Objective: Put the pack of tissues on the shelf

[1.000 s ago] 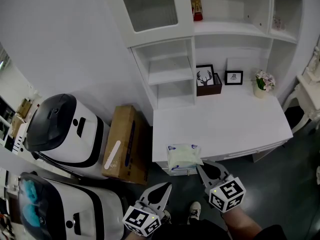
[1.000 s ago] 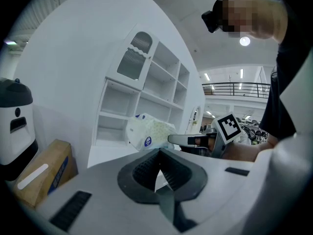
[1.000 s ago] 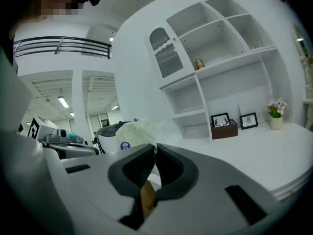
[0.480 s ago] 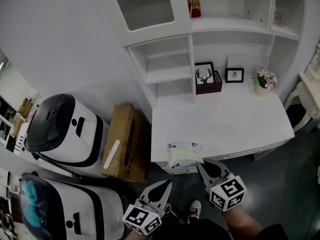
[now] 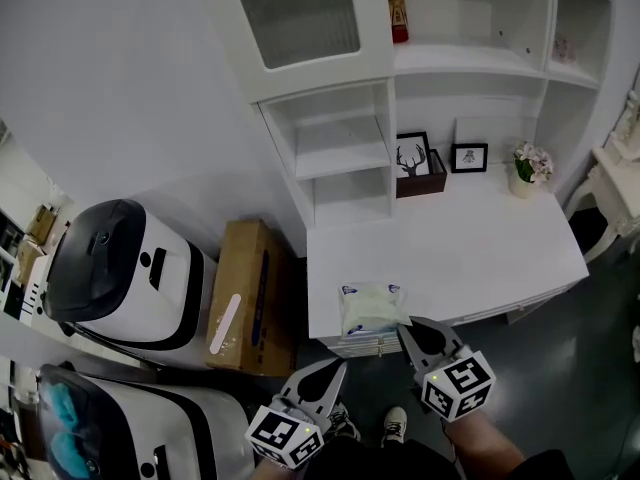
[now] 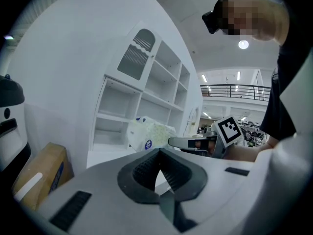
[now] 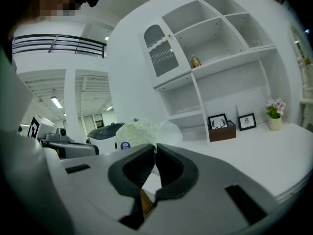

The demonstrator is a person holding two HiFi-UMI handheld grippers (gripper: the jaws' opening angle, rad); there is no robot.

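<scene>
Pale-green tissue pack [image 5: 369,308] in right gripper [image 5: 406,323]

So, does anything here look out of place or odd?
Only the pack of tissues: the right gripper pinches its wrapper's edge above the desk front, not on a shelf. Nothing looks spilled or damaged.

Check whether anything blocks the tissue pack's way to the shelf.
Nothing visible does. The right claw holds the pack of tissues near the desk's front edge; only bare desktop lies between it and the empty shelf cubbies. The deer picture stands to their right.
</scene>
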